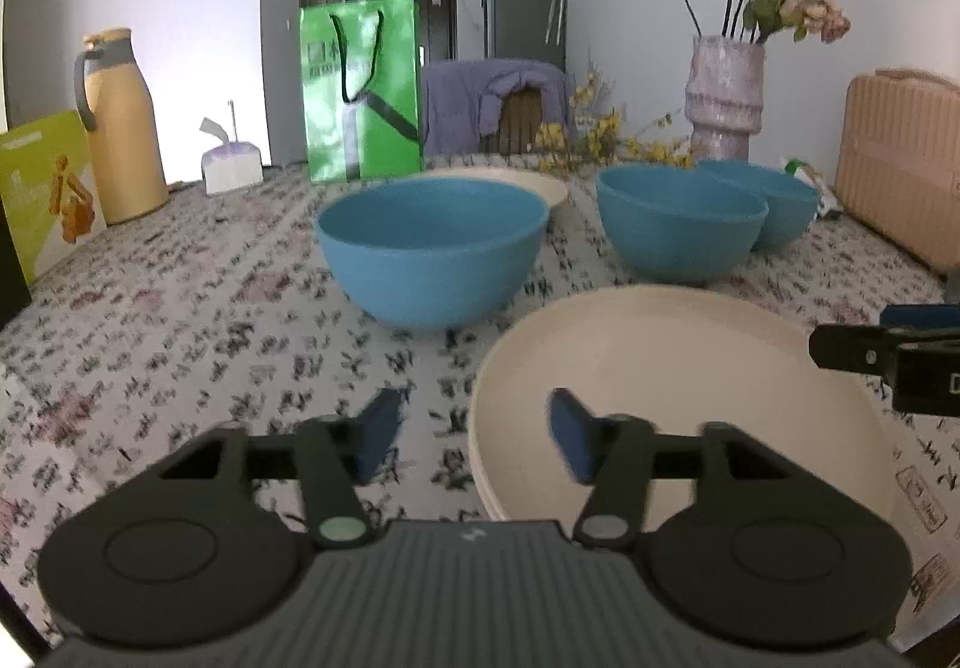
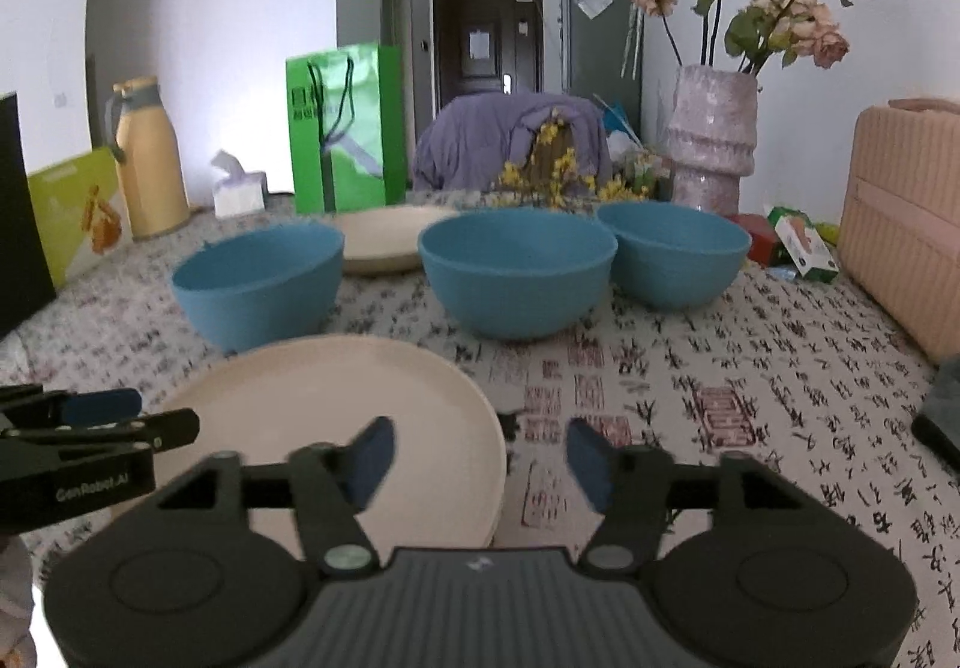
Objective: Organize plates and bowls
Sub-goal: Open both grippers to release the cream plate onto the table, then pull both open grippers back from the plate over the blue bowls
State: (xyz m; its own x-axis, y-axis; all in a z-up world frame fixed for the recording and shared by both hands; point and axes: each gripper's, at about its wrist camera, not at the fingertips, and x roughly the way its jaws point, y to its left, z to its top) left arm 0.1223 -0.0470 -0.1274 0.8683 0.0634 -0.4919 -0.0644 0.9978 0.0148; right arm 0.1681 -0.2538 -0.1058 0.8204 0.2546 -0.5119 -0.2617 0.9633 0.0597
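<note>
Left tongs (image 1: pixel 474 437) stand open and empty, astride the near plate's (image 1: pixel 672 386) left rim, pads (image 1: pixel 570 443) blurred and not pressing it. Right tongs (image 2: pixel 477 458) are likewise open and empty at the same plate's right edge. The plate looks stacked; how many lie under it is unclear. Beyond it sit three blue bowls (image 2: pixel 519 272) on the worktop (image 2: pixel 780 368), the rightmost partly hidden in the left view, and a far plate (image 2: pixel 384 239) half-covered behind them.
</note>
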